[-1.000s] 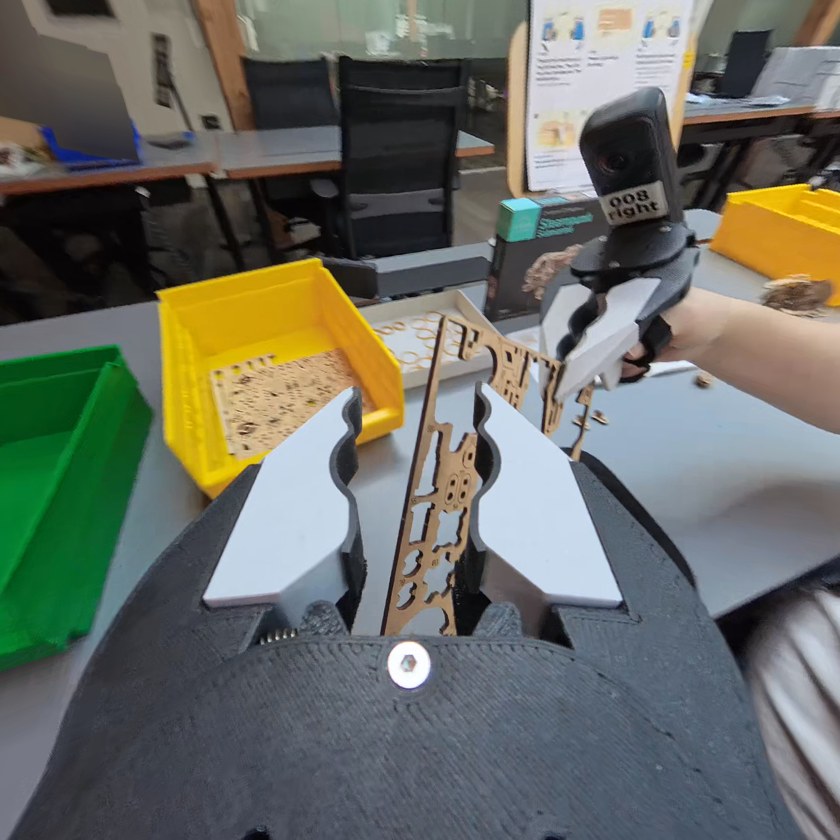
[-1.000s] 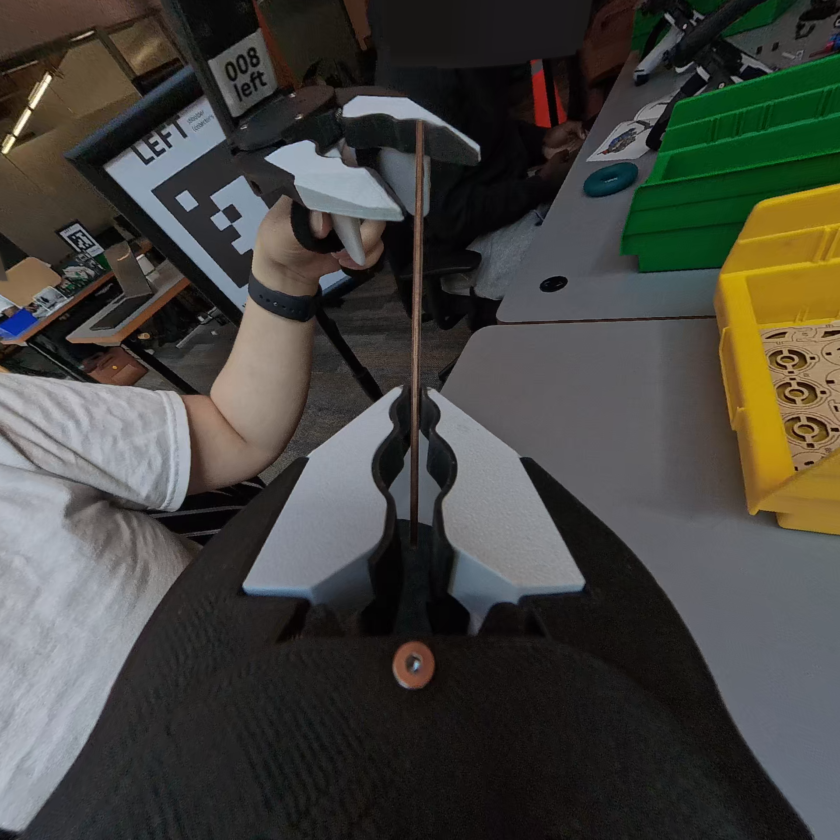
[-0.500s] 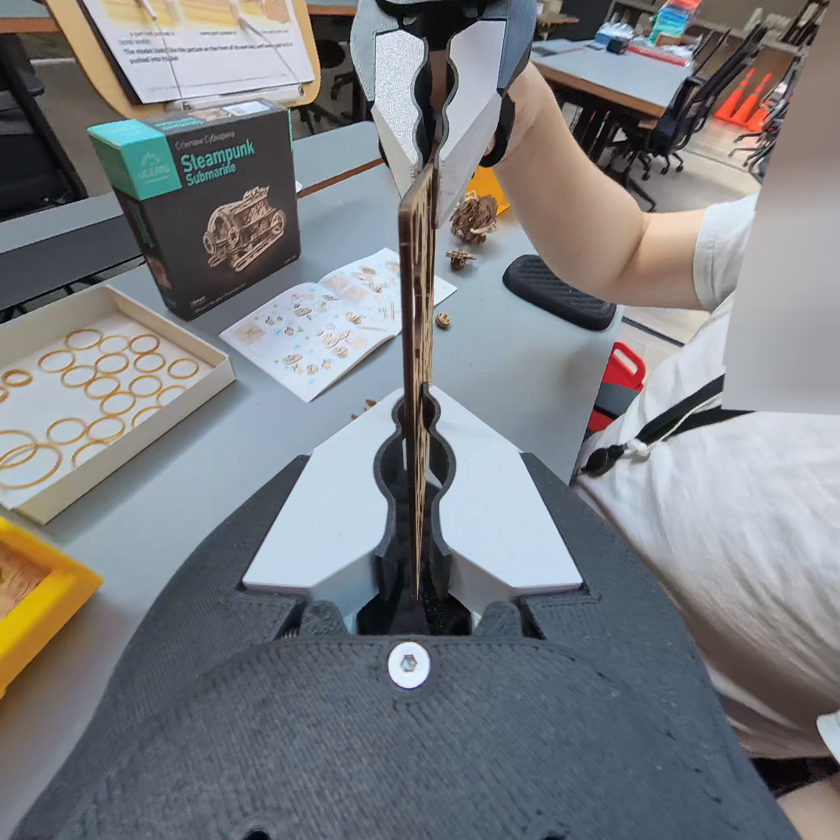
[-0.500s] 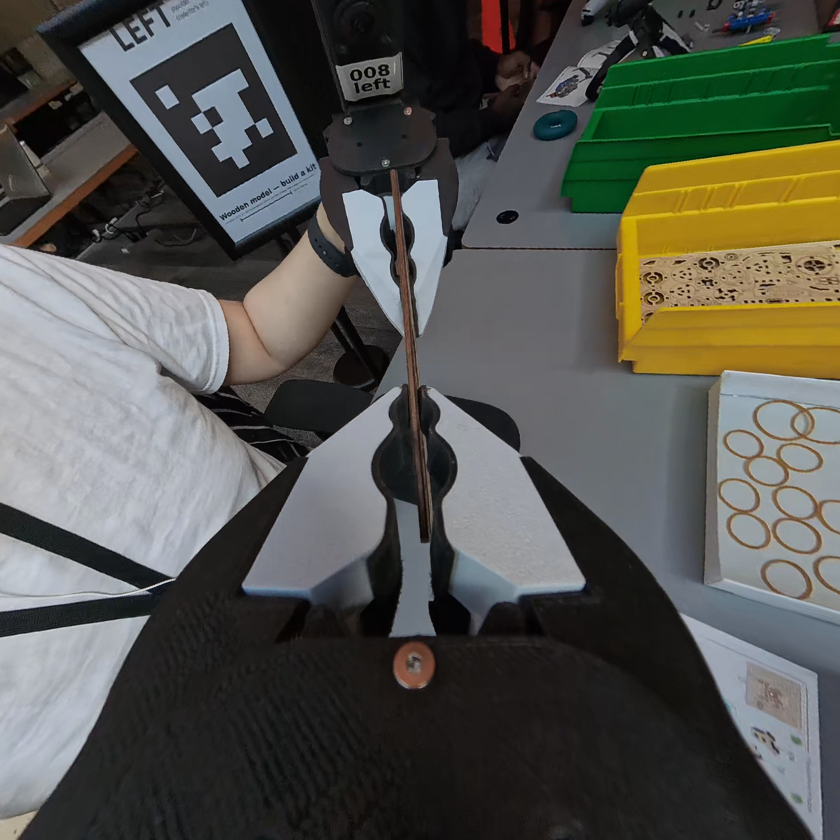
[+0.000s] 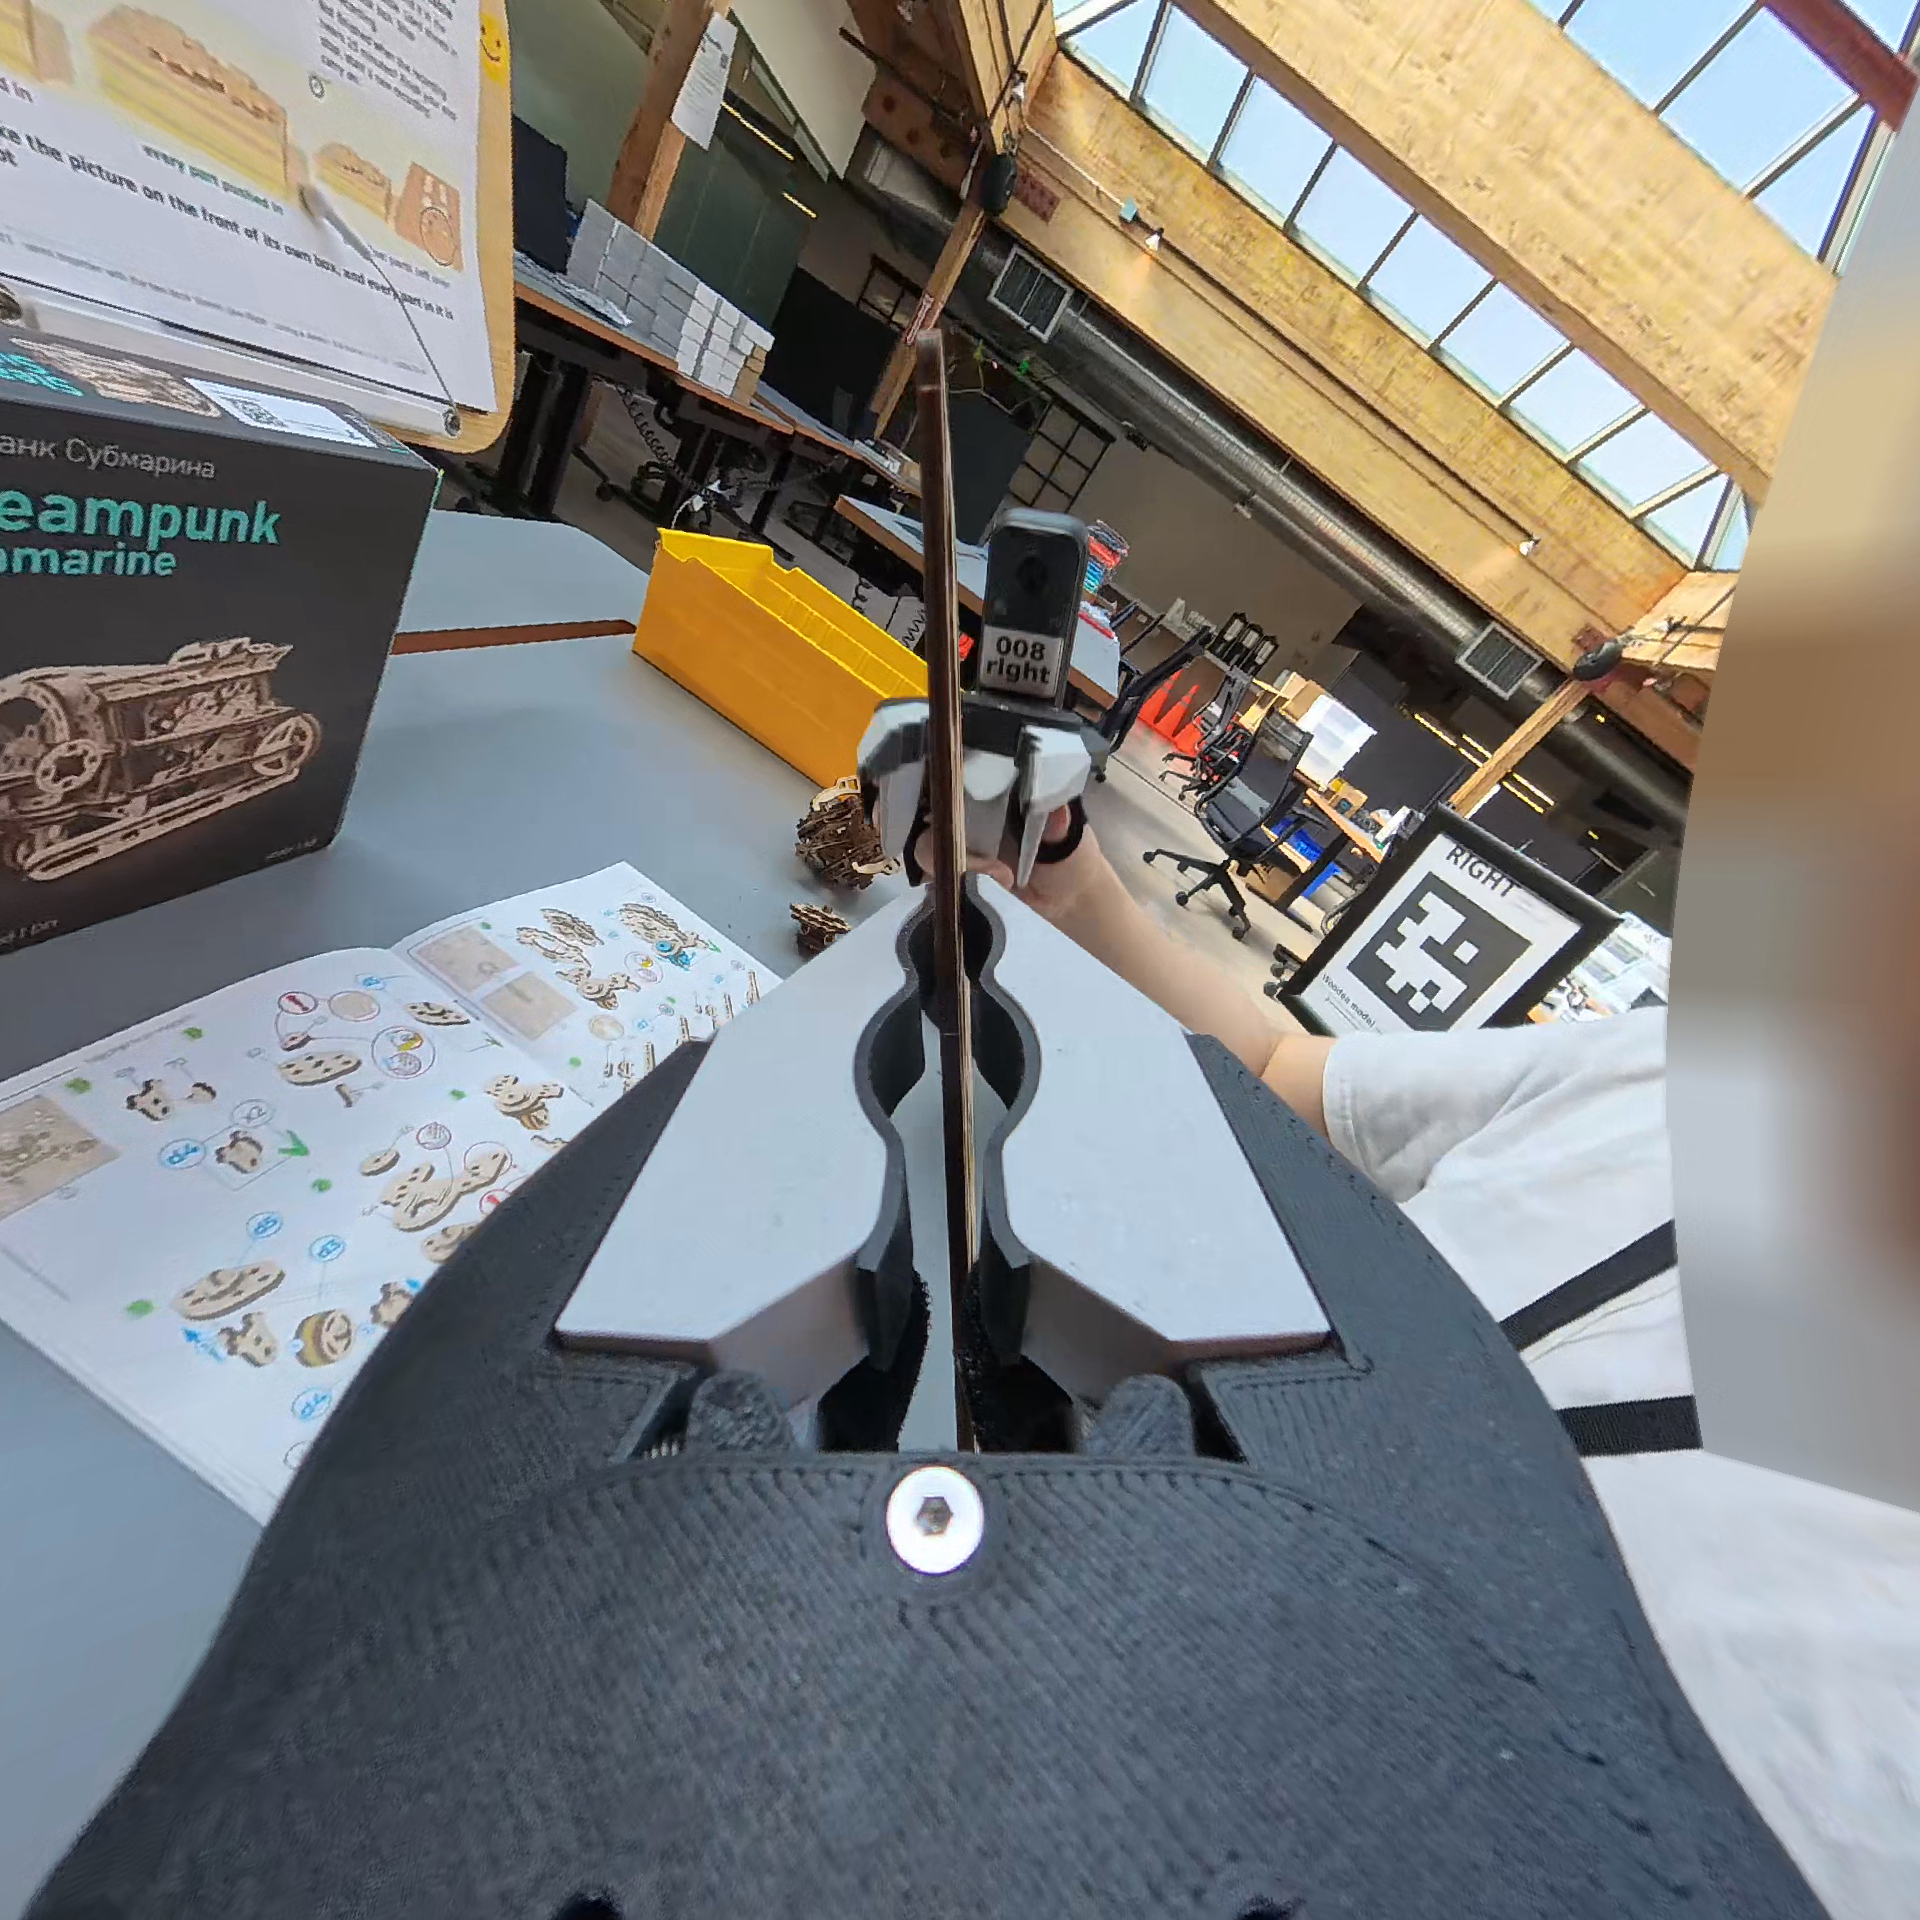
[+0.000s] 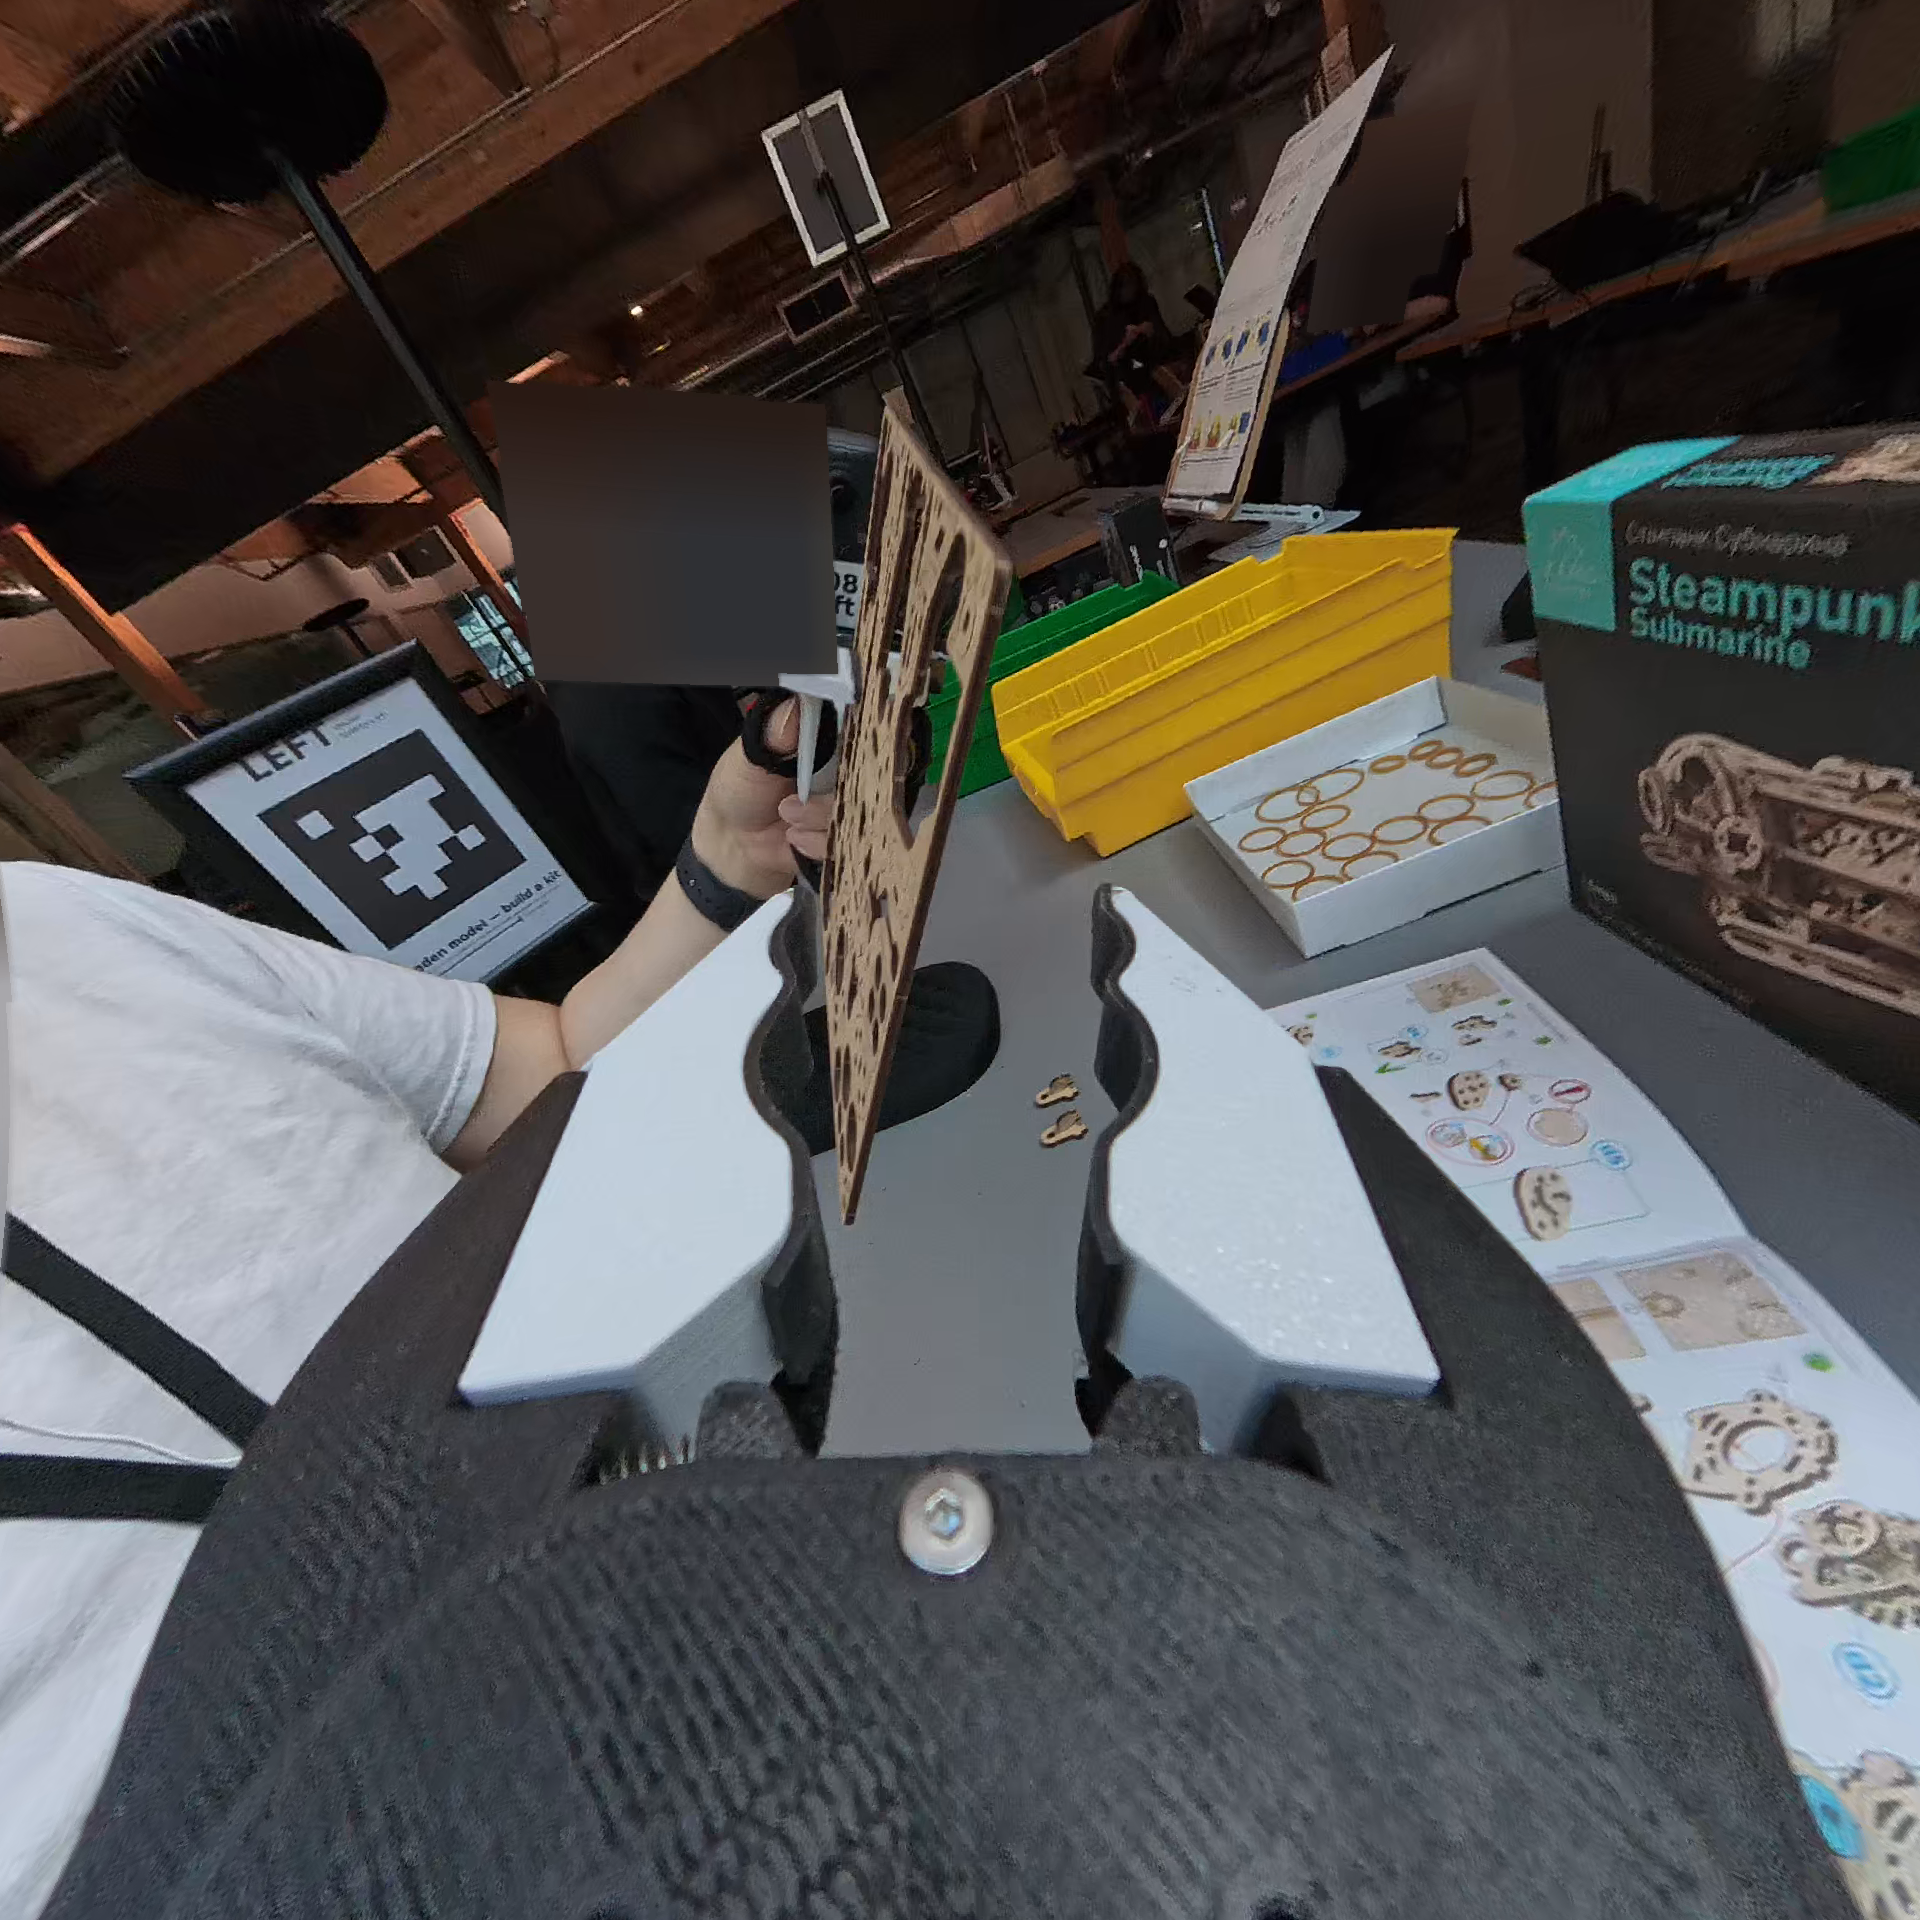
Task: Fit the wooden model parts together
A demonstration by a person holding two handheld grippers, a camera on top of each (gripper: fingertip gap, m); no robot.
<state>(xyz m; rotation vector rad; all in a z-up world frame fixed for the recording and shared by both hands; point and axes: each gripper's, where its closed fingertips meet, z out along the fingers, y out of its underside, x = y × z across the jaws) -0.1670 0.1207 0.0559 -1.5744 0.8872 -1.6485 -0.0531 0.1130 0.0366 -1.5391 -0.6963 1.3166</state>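
A thin laser-cut wooden sheet (image 5: 943, 644) stands edge-on in the left wrist view. My left gripper (image 5: 951, 914) is shut on its lower end and holds it up above the grey table (image 5: 540, 748). In the right wrist view the sheet (image 6: 904, 790) shows its cut-out face; its near end hangs between my right gripper's (image 6: 948, 904) spread fingers, close to the left finger (image 6: 665, 1174), unclamped. The right gripper (image 5: 971, 821) also shows open behind the sheet in the left wrist view. The left gripper is mostly hidden behind the sheet; one white finger (image 6: 816, 727) shows.
On the table are a dark kit box (image 6: 1745, 779), an open instruction booklet (image 5: 312, 1091), a white tray of wooden rings (image 6: 1382, 821), a yellow bin (image 6: 1226, 644), a green bin (image 6: 1060, 613), two small loose parts (image 6: 1060, 1107), a black pad (image 6: 935, 1039) and part-built wooden assemblies (image 5: 836, 831). There is about 12 centimeters between the tips of the two grippers.
My right gripper has opened and let go of the sheet, which both grippers held before. The left gripper keeps hold of the sheet, and both views have swung upward.
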